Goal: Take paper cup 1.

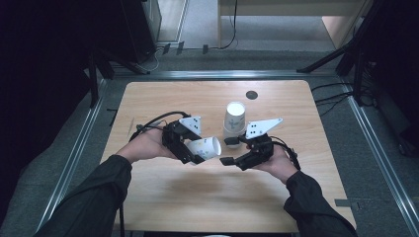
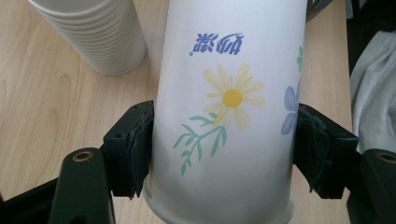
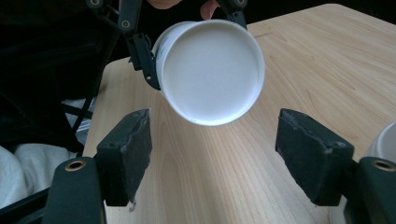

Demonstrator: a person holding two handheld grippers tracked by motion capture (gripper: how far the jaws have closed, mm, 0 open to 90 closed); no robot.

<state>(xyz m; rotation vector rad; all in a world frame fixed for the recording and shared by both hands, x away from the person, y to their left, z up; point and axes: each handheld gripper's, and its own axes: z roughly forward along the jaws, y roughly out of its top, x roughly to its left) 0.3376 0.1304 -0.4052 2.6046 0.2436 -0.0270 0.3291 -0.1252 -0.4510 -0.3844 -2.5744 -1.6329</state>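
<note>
From above, over the wooden table (image 1: 168, 197), the left gripper (image 1: 193, 153) held a single paper cup (image 1: 205, 147) on its side, clear of the tabletop, its closed base turned toward the right gripper (image 1: 232, 150), whose jaws stood apart with nothing between them. Just behind both, a stack of paper cups (image 1: 234, 120) stood upside down on the table, and a small dark disc (image 1: 251, 95) lay near the far edge; beyond that ran grey floor, cables and dark stands. Along the left gripper's own jaws, the pads (image 2: 140, 149) pressed on opposite sides of the flower-printed paper cup (image 2: 233, 107) near its rolled rim, with the stack (image 2: 95, 35) on the wood just beside it. Such a cup looked very light, thin-walled and easy to crush, so a gentle hold near the stiffer rim or base seemed wisest. Seen along the right gripper's jaws, the cup's white base (image 3: 210, 70) faced the camera, raised over the pale wood (image 3: 327, 60), while the open pads (image 3: 128, 149) waited well short of it and touched nothing.
</note>
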